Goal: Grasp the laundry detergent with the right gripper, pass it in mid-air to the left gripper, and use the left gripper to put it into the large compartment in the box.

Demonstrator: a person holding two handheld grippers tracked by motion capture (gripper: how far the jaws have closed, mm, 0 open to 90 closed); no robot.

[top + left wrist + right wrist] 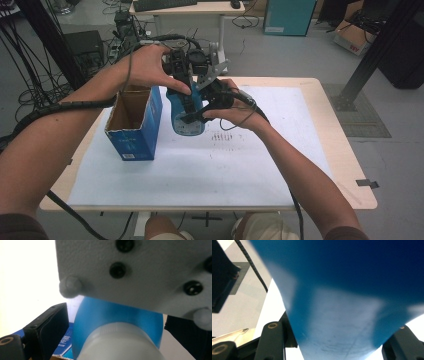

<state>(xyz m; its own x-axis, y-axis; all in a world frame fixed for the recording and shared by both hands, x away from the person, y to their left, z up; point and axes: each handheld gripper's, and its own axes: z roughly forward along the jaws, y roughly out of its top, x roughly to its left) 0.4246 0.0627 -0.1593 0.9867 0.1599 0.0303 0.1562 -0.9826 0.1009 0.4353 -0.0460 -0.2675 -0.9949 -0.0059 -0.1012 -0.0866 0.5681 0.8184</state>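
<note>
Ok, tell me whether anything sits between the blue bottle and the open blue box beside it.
Nothing visible does. The blue bottle is held above the table by the right tool, with the left tool at its top. The open blue box stands just to its left, its top open, with only a bare gap between them.

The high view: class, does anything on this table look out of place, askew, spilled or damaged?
Nothing is spilled or broken. The blue box stands upright with its top open. The blue bottle is held off the table, leaning, between the left gripper and right gripper. Faint dark marks smudge the white sheet.
</note>
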